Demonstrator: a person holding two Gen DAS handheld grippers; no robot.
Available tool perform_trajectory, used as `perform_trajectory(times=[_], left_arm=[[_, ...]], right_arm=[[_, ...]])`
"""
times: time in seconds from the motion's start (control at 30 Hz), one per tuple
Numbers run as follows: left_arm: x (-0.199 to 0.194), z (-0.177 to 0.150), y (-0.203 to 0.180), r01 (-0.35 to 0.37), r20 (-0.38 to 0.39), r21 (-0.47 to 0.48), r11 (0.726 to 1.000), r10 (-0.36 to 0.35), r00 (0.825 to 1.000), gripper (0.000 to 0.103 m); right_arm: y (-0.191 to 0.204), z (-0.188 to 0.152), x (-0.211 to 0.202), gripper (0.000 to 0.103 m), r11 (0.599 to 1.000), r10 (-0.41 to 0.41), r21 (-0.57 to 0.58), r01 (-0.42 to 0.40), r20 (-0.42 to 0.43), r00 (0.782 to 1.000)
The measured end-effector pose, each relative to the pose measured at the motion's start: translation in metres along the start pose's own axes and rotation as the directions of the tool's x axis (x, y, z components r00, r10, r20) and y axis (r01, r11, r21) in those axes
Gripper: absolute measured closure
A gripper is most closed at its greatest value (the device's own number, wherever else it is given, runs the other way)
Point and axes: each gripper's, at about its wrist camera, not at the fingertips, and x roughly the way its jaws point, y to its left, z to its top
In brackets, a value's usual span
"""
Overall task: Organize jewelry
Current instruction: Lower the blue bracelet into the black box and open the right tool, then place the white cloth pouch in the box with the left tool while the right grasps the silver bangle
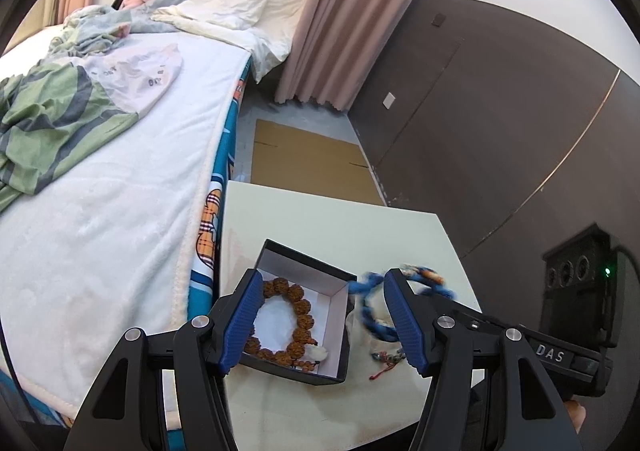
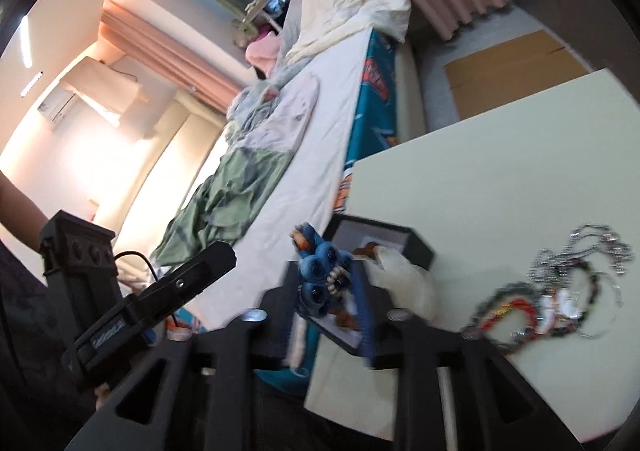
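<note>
blue bracelet on its way to the box

right gripper (image 2: 328,291) part-open, blue bracelet (image 2: 320,271) between its jaws beside the box (image 1: 340,315); grip unclear. left gripper (image 1: 320,315) open, empty. next: lower it beside the brown bracelet (image 1: 298,315).

The only lettering that reads clearly is "DAS", in pale capitals on a small plate (image 1: 550,353) set into the black body of the right claw unit, at the lower right of the left wrist view. In the right wrist view, a similar pale mark (image 2: 107,335) sits on the black body of the left claw unit at the lower left of the frame, but it is blurred and tilted and cannot be read. The pale garment (image 1: 138,69) on the bed, at the upper left of the left wrist view, carries small dark printed marks, too small and distorted to make out as words.
</note>
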Motion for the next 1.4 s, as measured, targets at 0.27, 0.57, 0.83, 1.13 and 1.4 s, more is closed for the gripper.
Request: perform_trajectory(times=[0.27, 0.57, 0.83, 1.13, 1.4], left_arm=[[-0.011, 0.001, 0.000, -0.017, 0.010, 0.010, 1.000, 0.017, 1.000, 0.039], [0.012, -0.015, -0.014, 0.010, -0.047, 0.018, 1.000, -0.009, 0.999, 0.039], [0.042, -0.036, -0.043, -0.031, -0.108, 0.074, 0.997, 0.039, 0.993, 0.039], [0.083, -0.057, -0.071, -0.093, -0.150, 0.172, 0.981, 0.120, 0.981, 0.039], [0.111, -0.061, -0.070, -0.215, -0.149, 0.262, 0.941, 0.259, 0.954, 0.084]], right_arm=[[-0.014, -0.005, -0.013, 0.048, 0.997, -0.070, 0.038, 0.069, 0.026, 0.997], [-0.041, -0.016, -0.073, 0.036, 0.981, -0.192, 0.056, 0.188, 0.084, 0.978], [-0.070, -0.023, -0.108, 0.036, 0.972, -0.227, 0.082, 0.219, 0.112, 0.967], [-0.110, -0.030, -0.125, 0.036, 0.955, -0.282, 0.129, 0.269, 0.098, 0.954], [-0.119, -0.030, -0.115, 0.036, 0.935, -0.342, 0.119, 0.333, 0.059, 0.938]])
